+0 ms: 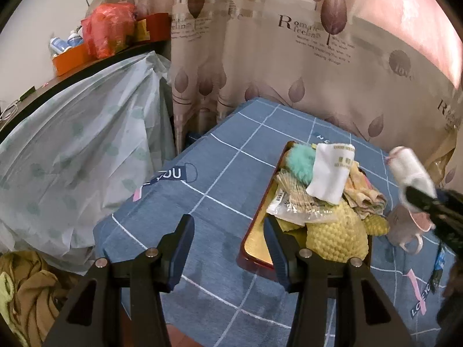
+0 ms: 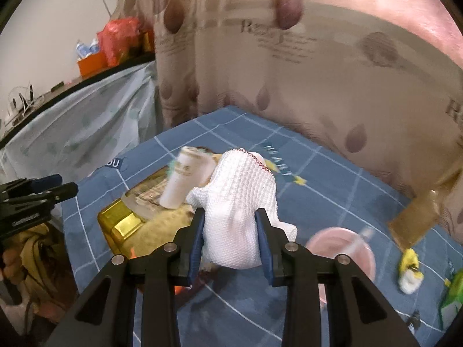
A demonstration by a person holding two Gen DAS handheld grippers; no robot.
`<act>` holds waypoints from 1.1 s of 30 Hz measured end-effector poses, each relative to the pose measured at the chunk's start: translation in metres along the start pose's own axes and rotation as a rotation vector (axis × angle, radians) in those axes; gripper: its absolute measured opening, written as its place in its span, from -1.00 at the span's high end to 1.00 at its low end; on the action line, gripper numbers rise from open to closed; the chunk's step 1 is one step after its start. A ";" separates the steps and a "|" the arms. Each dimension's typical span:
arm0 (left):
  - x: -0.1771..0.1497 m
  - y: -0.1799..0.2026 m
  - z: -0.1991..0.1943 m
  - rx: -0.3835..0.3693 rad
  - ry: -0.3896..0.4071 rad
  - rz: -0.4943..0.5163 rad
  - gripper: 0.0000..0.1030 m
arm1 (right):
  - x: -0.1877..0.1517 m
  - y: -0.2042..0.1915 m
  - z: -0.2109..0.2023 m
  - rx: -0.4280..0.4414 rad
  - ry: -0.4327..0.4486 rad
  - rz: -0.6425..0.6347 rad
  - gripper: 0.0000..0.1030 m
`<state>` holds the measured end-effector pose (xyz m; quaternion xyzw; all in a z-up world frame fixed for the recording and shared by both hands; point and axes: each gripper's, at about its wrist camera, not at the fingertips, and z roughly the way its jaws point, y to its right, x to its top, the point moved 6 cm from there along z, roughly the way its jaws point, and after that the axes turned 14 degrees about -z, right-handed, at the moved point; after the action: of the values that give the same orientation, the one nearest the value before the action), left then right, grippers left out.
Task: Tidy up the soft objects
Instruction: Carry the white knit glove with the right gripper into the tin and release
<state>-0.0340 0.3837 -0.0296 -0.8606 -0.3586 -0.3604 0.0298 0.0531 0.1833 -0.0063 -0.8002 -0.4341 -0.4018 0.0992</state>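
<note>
The white cloth (image 2: 237,211) was clamped in the right gripper (image 2: 230,241), just right of the piled tray (image 1: 254,243); the left gripper (image 1: 228,248) was held open, empty.

A bed or table covered by a blue cloth with a white grid (image 1: 220,179) carries everything. On it, toward the right, lies a gold tray with a red rim (image 1: 257,240), heaped with soft things, and just right of the tray stands a pink mug (image 1: 405,231). Further right lie a small yellow-and-white item (image 2: 409,269) and something green (image 2: 453,289) at the edge.
</note>
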 end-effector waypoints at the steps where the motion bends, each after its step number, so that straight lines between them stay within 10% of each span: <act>1: 0.001 -0.002 -0.001 -0.001 0.002 -0.007 0.00 | 0.003 -0.005 0.006 0.006 -0.006 -0.004 0.39; 21: 0.003 -0.019 0.010 0.003 -0.030 -0.062 -0.04 | 0.033 -0.029 0.099 -0.004 -0.083 -0.024 0.38; 33: 0.001 -0.020 0.012 0.006 -0.040 -0.068 -0.04 | 0.034 -0.033 0.090 -0.011 -0.056 -0.043 -0.20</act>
<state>-0.0388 0.4031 -0.0419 -0.8549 -0.3890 -0.3431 0.0130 0.0875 0.2697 -0.0470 -0.8022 -0.4517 -0.3835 0.0740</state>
